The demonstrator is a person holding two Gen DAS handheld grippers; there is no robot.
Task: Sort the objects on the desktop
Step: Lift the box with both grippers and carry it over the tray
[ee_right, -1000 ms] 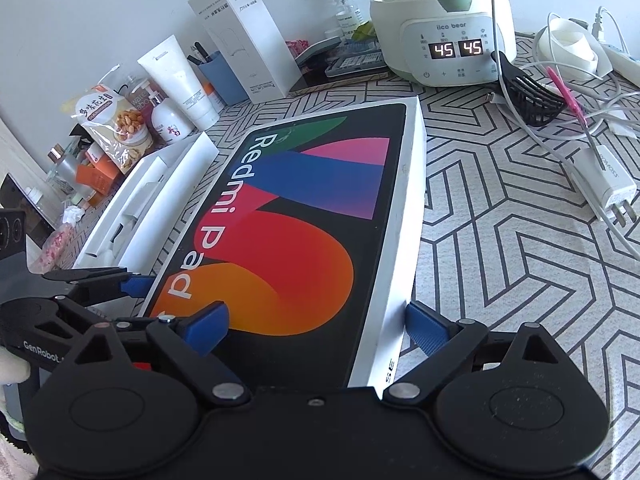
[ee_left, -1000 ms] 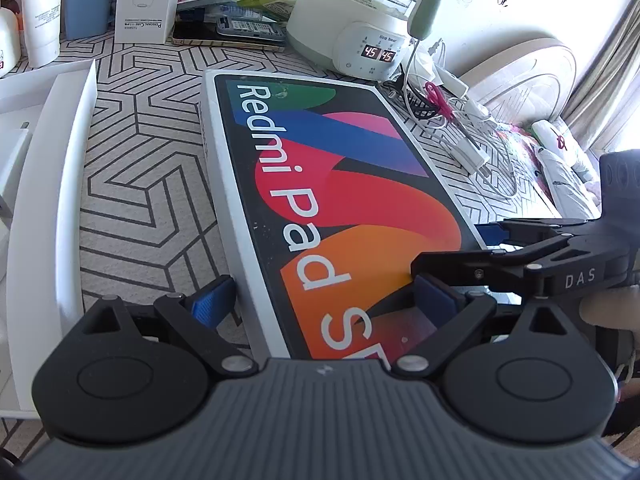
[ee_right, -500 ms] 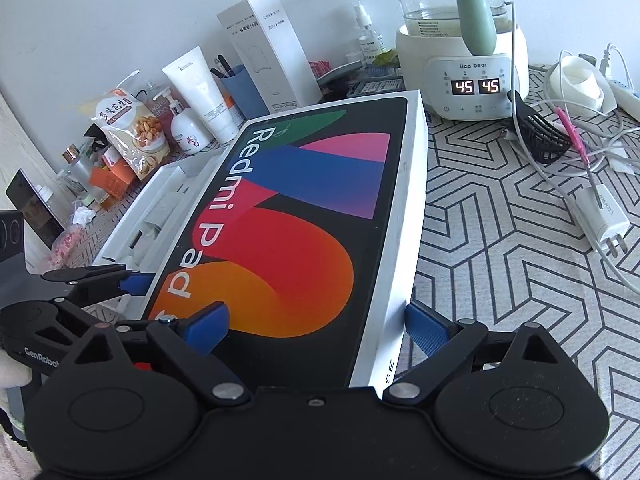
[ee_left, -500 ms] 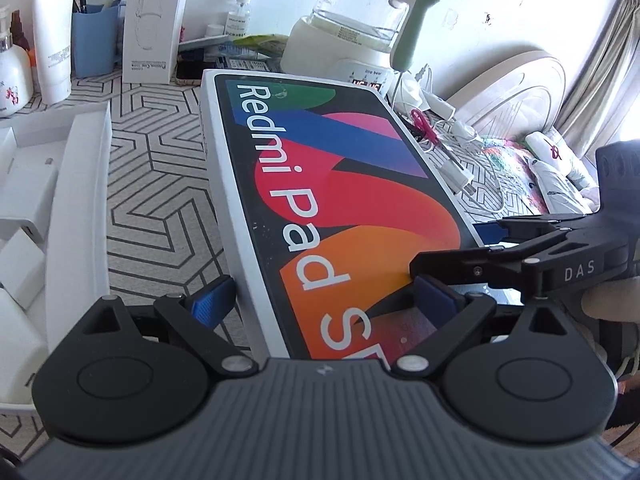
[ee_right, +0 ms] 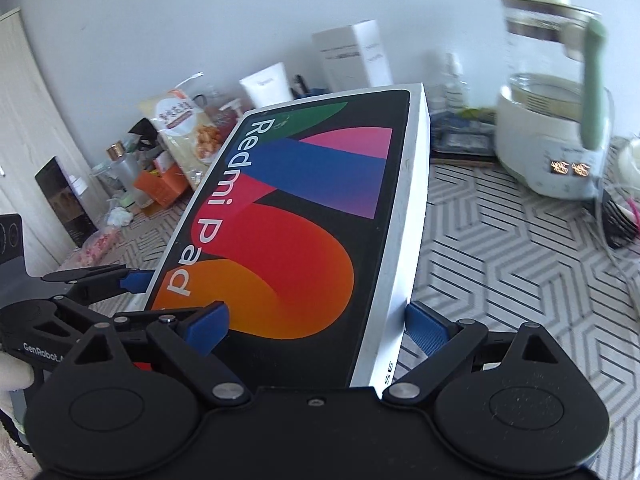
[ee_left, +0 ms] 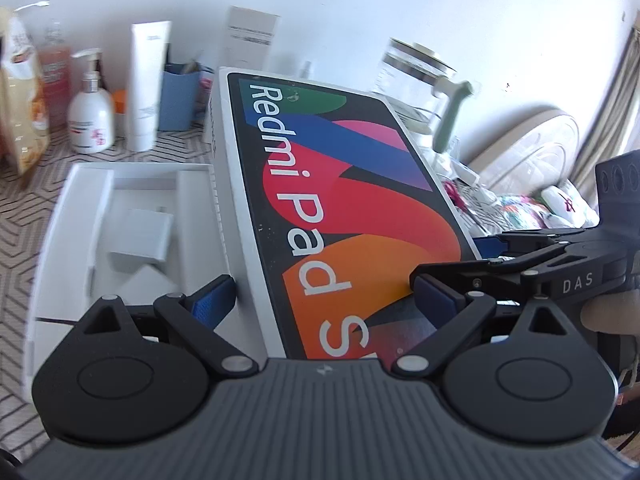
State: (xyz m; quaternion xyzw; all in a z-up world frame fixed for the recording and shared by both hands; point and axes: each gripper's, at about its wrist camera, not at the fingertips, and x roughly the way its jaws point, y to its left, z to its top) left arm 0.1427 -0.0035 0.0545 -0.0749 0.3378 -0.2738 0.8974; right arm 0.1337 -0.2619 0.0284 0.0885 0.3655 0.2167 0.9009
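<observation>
Both the left hand-held gripper (ee_left: 324, 300) and right hand-held gripper (ee_right: 316, 320) pinch the near corners of the Redmi Pad box lid (ee_left: 344, 200), tilted up off the table (ee_right: 500, 264). Left of it lies the white box tray (ee_left: 80, 208); beyond stand a lotion bottle (ee_left: 90, 114), cream tube (ee_left: 146, 84) and glass kettle (ee_right: 560, 100).

1. A plain white wall (ee_left: 360, 4) runs along the far side, lit by bright daylight.
2. The bench (ee_right: 500, 264) wears a cover of black-and-white geometric lines.
3. A beige curtain (ee_left: 624, 92) hangs at the far right, where the light is strongest.
4. A pale wooden panel (ee_right: 24, 120) stands at the far left, against the wall.
</observation>
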